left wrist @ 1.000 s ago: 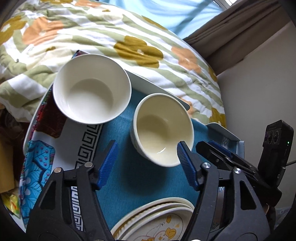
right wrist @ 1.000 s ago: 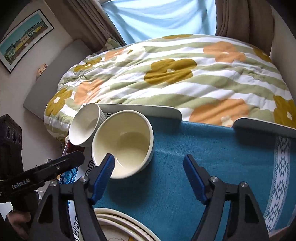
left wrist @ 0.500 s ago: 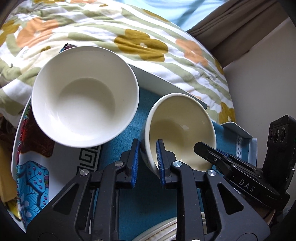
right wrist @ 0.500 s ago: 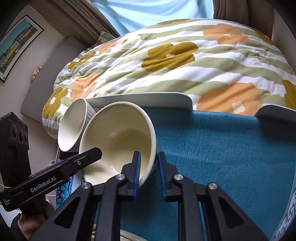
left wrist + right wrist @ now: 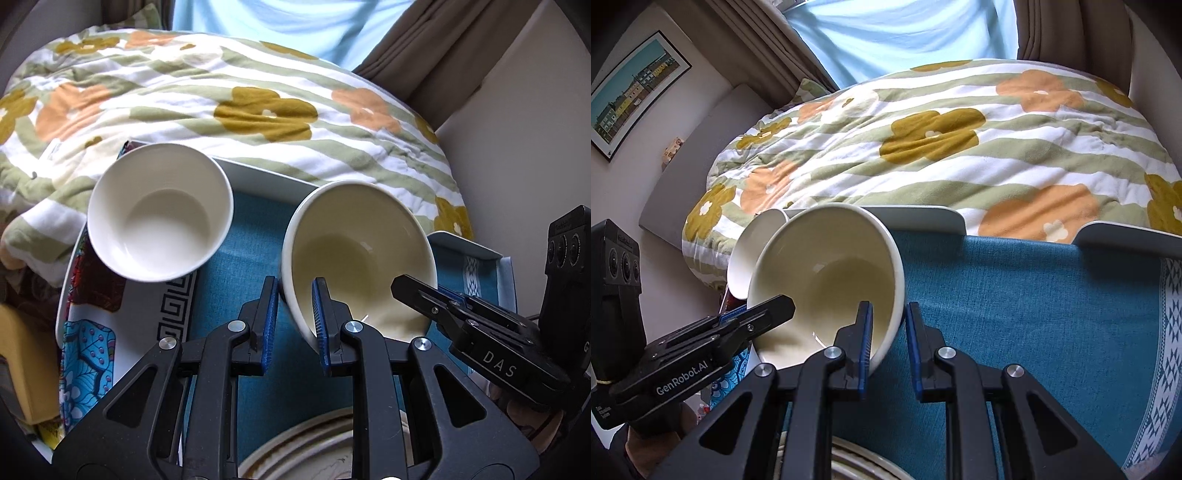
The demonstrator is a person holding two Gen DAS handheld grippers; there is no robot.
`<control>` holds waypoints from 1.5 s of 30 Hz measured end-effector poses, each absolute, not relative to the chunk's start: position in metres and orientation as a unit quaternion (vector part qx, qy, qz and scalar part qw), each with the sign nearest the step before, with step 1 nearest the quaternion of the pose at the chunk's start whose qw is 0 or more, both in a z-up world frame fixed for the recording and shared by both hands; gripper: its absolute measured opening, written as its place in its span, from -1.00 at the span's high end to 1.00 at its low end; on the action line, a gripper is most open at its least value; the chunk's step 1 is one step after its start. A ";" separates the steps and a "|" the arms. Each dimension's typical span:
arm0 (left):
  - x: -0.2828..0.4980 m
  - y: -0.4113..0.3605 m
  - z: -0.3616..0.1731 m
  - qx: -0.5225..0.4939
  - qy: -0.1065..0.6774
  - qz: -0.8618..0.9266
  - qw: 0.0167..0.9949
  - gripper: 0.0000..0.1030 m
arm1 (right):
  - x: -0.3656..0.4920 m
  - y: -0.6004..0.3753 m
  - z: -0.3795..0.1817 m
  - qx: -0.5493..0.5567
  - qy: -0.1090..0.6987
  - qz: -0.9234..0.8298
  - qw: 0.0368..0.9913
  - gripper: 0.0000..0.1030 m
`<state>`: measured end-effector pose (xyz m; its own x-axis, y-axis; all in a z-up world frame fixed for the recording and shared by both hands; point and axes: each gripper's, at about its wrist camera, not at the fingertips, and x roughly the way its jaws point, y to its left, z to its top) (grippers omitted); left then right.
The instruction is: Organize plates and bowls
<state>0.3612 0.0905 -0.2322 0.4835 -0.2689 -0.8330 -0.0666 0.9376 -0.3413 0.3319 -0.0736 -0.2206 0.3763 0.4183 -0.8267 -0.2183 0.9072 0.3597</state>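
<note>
A cream bowl (image 5: 354, 258) is held tilted above the teal cloth (image 5: 236, 258), gripped at opposite rims by both grippers. My left gripper (image 5: 295, 321) is shut on its near-left rim. My right gripper (image 5: 888, 339) is shut on its right rim; the bowl also shows in the right wrist view (image 5: 827, 280). A white bowl (image 5: 159, 210) sits to the left on the tray; in the right wrist view it (image 5: 753, 247) peeks out behind the cream bowl. A stack of plates (image 5: 306, 450) lies at the near edge below the grippers.
A white tray rim (image 5: 923, 218) borders the cloth at the back. A flowered quilt (image 5: 240, 107) lies on the bed beyond. A patterned cloth (image 5: 88, 354) covers the tray's left side. A wall (image 5: 524, 129) stands on the right.
Both grippers closed on the cream bowl's rim about half a second ago. Since then the bowl has been lifted and tilted, away from the white bowl.
</note>
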 end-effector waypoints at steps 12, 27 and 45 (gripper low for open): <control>0.288 -0.014 -0.158 -0.136 0.466 -0.084 0.870 0.68 | 0.251 -0.167 -0.152 0.108 0.479 0.185 0.851 0.68; 0.211 -0.184 -0.171 -0.118 0.497 -0.135 0.849 0.68 | 0.151 -0.322 -0.150 0.124 0.488 0.137 0.853 0.68; 0.212 -0.246 -0.247 -0.019 0.569 -0.123 0.813 0.68 | 0.138 -0.345 -0.223 0.054 0.540 0.123 0.831 0.68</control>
<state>0.2116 -0.2457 -0.2474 0.3228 -0.2214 -0.9202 0.1790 0.9690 -0.1704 0.1383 -0.3446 -0.2226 0.3865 0.2633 -0.8839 -0.1461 0.9638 0.2232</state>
